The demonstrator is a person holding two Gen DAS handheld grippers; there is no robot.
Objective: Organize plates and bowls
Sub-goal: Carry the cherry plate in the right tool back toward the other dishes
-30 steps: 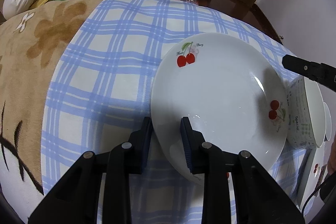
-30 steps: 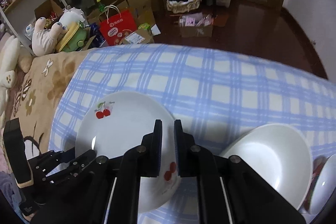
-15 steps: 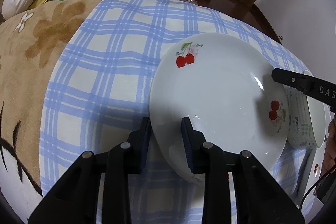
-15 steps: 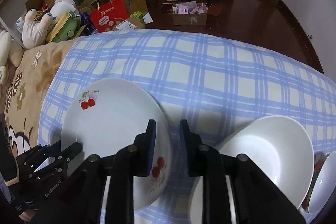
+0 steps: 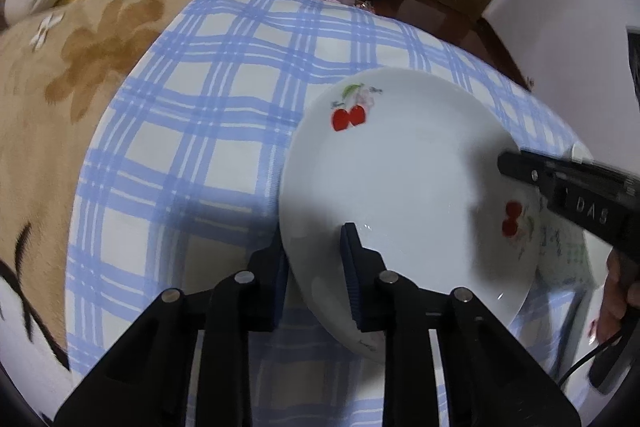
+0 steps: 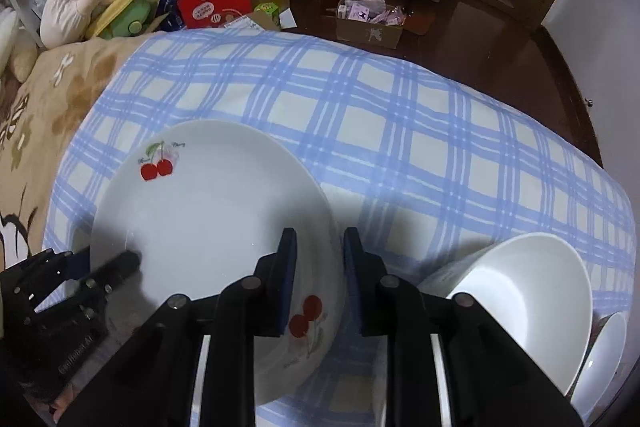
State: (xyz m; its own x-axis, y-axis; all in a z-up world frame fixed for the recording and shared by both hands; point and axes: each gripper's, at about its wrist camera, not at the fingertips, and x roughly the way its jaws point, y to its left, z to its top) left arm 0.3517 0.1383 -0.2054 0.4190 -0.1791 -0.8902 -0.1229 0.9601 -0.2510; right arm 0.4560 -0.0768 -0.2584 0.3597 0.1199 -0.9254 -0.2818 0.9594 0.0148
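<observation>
Glossy china on matt cloth
Plate (image 6: pixel 208 211) & bowl (image 6: pixel 524 291): smooth glazed ceramic w/ sheen; checked cloth (image 6: pixel 400 131) soft woven, matt; blanket (image 5: pixel 52 75) fuzzy; floor (image 6: pixel 480 39) polished wood

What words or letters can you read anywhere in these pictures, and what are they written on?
"DAS": on the right gripper, seen from the left wrist.
Embossed word on the left gripper: too blurred.
Red bag logo: too small.
Script by the plate cherries: too small.
Bowl print: blurred.
</observation>
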